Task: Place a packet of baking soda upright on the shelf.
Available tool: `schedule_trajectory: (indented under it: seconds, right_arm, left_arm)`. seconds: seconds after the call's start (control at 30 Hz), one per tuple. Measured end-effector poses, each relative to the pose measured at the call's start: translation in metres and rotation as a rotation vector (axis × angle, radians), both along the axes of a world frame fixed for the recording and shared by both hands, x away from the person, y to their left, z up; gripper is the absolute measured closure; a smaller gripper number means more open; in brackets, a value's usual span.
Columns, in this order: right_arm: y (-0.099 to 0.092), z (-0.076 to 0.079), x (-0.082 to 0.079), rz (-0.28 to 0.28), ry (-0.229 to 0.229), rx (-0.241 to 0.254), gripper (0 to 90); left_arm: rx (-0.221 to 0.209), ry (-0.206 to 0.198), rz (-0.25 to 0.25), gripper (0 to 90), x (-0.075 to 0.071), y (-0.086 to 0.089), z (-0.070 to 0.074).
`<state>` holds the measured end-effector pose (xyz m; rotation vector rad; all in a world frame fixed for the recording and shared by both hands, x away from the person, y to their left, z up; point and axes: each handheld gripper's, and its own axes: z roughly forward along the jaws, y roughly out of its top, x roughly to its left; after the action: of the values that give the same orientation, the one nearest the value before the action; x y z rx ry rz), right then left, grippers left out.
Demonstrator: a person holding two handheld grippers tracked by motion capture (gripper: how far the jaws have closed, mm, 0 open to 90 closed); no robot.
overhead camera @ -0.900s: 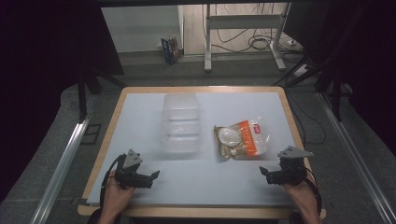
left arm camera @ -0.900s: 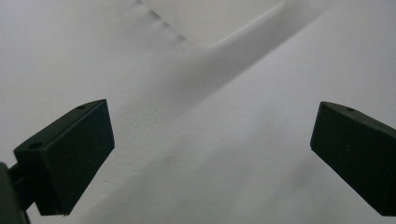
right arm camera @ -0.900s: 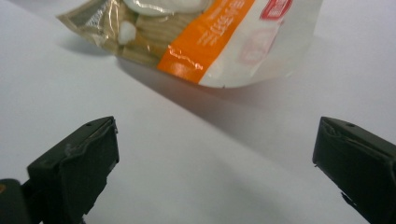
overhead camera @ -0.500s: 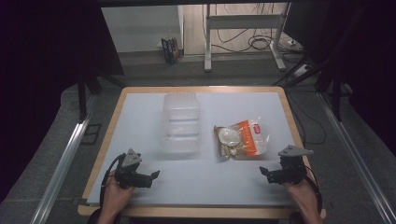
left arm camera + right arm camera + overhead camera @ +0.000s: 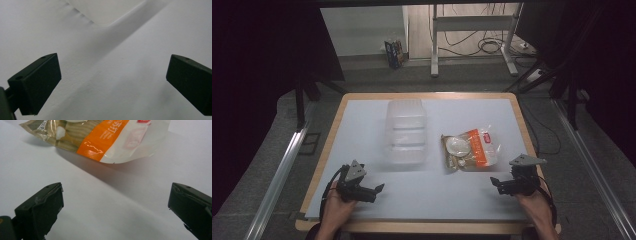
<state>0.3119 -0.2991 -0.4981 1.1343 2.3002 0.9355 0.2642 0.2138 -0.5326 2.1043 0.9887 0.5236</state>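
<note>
White table (image 5: 362, 120), both tools waiting at its near edge.
Left tool (image 5: 379, 188) and right tool (image 5: 495, 182) gape wide, empty; the snack packet (image 5: 471, 149) lies near the right tool, just beside the clear container (image 5: 406, 131). Best to approach low and pinch the packet's near edge squarely.

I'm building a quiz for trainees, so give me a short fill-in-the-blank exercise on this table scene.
1. The snack bag has a band coloured ____.
2. The clear plastic container lies to the ____ of the bag in the high view.
3. The right tool has jaws standing ____, nothing between them.
4. The left tool hovers over the bare ____.

Missing words: orange; left; open; table
</note>
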Motion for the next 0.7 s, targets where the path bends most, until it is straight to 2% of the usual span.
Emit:
schedule_trajectory:
  seconds: [0.2,0.37,0.53,0.7]
  right_arm:
    - [0.001,0.003,0.002,-0.016,-0.003,0.015,0.0]
    - [0.002,0.011,0.006,-0.034,-0.017,0.052,0.5]
    - [0.007,0.018,0.007,-0.032,-0.020,0.057,5.0]
    - [0.013,0.026,0.011,-0.031,-0.015,0.057,15.3]
  left_arm:
    - [0.015,-0.014,-0.010,0.0,-0.001,-0.002,0.001]
    - [0.028,-0.020,-0.012,0.0,-0.001,-0.002,0.001]
    - [0.032,-0.029,-0.005,0.0,-0.002,-0.001,0.002]
    - [0.028,-0.037,0.000,0.0,-0.003,-0.002,0.002]
